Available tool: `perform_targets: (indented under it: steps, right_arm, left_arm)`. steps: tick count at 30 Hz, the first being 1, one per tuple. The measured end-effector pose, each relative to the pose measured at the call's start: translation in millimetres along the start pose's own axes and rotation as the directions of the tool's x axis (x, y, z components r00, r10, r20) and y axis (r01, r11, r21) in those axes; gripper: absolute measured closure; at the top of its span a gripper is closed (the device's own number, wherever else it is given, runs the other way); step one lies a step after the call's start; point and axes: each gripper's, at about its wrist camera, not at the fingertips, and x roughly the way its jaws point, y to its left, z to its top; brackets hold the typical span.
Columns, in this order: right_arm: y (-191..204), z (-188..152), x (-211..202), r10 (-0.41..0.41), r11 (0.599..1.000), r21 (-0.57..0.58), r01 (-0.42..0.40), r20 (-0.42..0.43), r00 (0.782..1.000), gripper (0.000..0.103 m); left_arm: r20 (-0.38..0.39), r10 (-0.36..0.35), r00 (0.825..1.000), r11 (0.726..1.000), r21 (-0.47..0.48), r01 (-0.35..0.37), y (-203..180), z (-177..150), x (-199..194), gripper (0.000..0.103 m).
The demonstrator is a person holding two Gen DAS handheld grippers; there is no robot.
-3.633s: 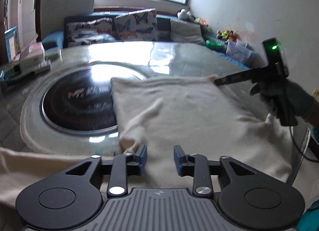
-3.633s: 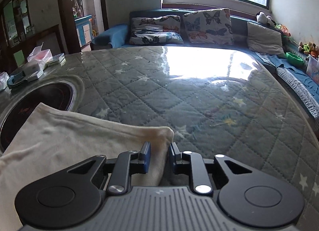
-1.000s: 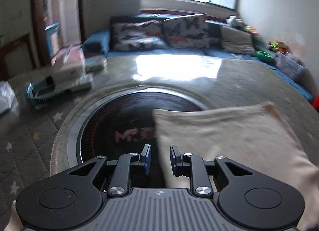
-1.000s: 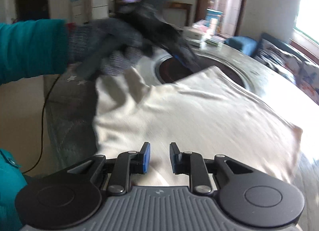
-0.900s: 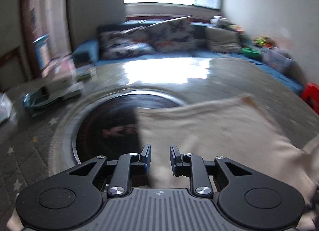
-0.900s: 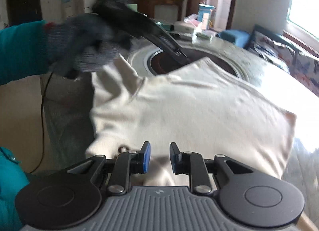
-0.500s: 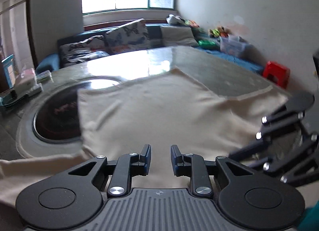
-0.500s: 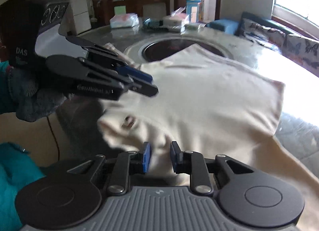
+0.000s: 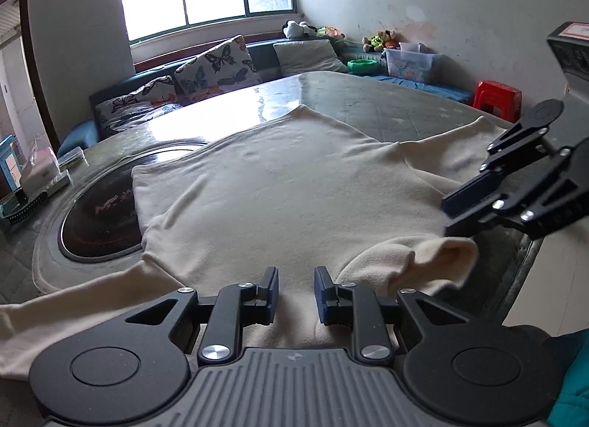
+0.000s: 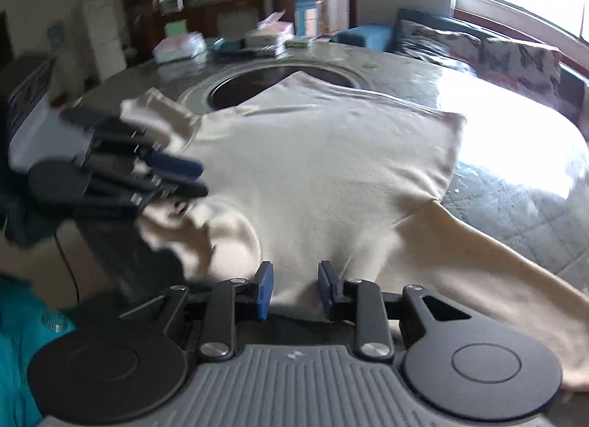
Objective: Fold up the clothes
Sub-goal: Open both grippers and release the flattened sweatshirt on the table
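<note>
Both grippers' fingers (image 9: 271, 289) flank cream sweater (image 9: 294, 184).

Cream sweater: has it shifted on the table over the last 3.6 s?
Yes. The cream sweater covered about half the black round inset 3.6 s ago; now only its edge overlaps it, so the cloth has slid right, off the inset.

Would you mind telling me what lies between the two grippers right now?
Only the cream garment: its neck end, with a rumpled collar fold, spans the stretch between the left gripper and the right gripper. The left wrist view shows this best.
</note>
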Motion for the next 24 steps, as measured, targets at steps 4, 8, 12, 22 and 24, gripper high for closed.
perform_targets:
  steps: [4, 8, 12, 22, 24]
  right_arm:
    - [7, 2, -7, -0.03, 0.999, -0.04, 0.032, 0.054, 0.998, 0.076]
    - [15, -2, 2, -0.026, 0.996, -0.084, 0.028, 0.024, 0.999, 0.076]
    - [17, -2, -7, -0.035, 0.995, -0.089, 0.039, 0.057, 0.998, 0.076]
    - [-13, -18, -25, -0.061, 0.995, 0.083, 0.056, 0.058, 0.996, 0.076]
    - [-32, -24, -37, -0.079, 0.98, 0.19, 0.06, 0.09, 0.993, 0.075]
  left_arm:
    - [0.057, -0.025, 0.998, 0.999, -0.021, 0.026, 1, 16, -4, 0.078]
    - [0.058, -0.09, 0.994, 0.996, -0.003, 0.09, -16, 24, 8, 0.078]
    - [0.04, -0.136, 0.99, 0.988, 0.074, 0.133, -38, 21, 16, 0.078]
    - [0.021, -0.18, 0.983, 0.977, 0.122, 0.176, -47, 22, 23, 0.077]
    - [0.036, -0.187, 0.982, 0.977, 0.115, 0.182, -46, 27, 22, 0.077]
